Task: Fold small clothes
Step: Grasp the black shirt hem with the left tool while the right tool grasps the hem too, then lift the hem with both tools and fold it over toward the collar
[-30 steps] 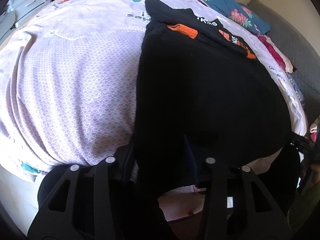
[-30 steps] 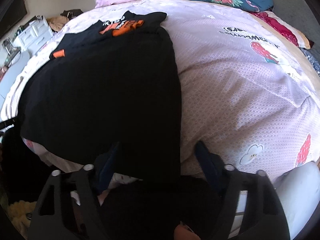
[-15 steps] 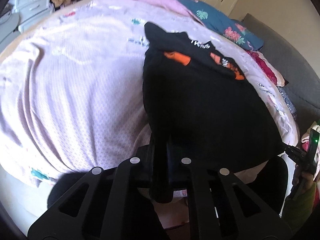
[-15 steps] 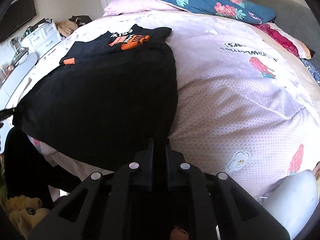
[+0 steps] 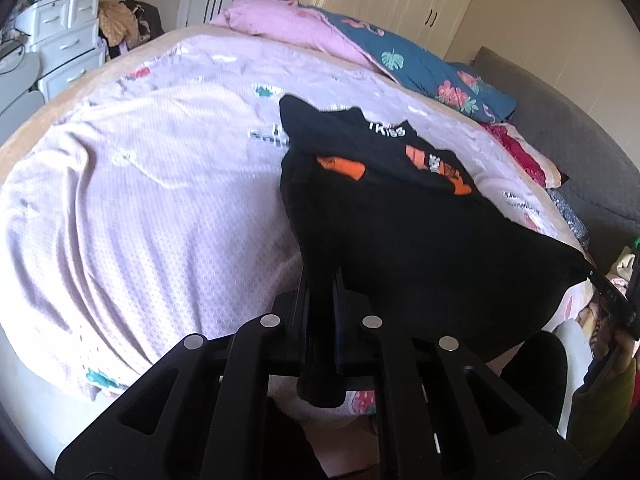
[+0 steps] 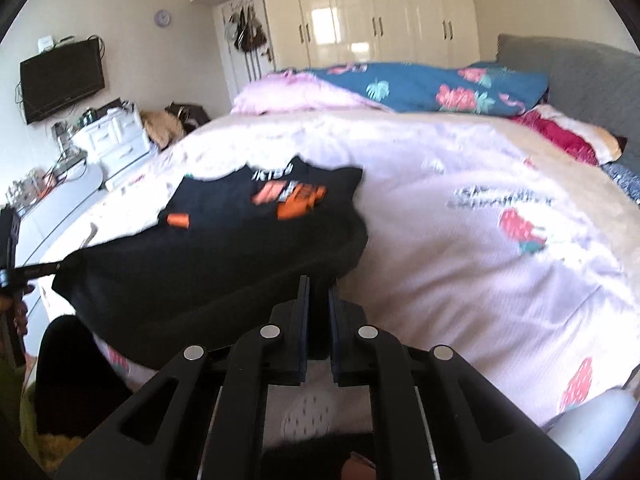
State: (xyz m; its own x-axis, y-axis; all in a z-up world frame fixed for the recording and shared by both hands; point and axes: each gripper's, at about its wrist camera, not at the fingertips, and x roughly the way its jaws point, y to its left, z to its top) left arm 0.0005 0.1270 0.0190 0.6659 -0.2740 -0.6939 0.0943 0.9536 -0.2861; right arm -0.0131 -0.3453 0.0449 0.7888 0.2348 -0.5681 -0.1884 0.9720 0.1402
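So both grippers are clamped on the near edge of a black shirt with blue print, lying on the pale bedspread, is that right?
Not quite: the print is orange, not blue. The left wrist view shows orange blocks on the black shirt. The rest holds: the left gripper and the right gripper are each shut on its near edge, and it lies on the pale bedspread.

Black cloth T-shirt, soft and matt, with orange printed patches | lilac quilted cloth bedspread, finely textured and matt | cream wardrobe doors far off, smooth and glossy | grey upholstered headboard far right, matt woven cloth | black plastic gripper fingers, matt, with shiny metal studs
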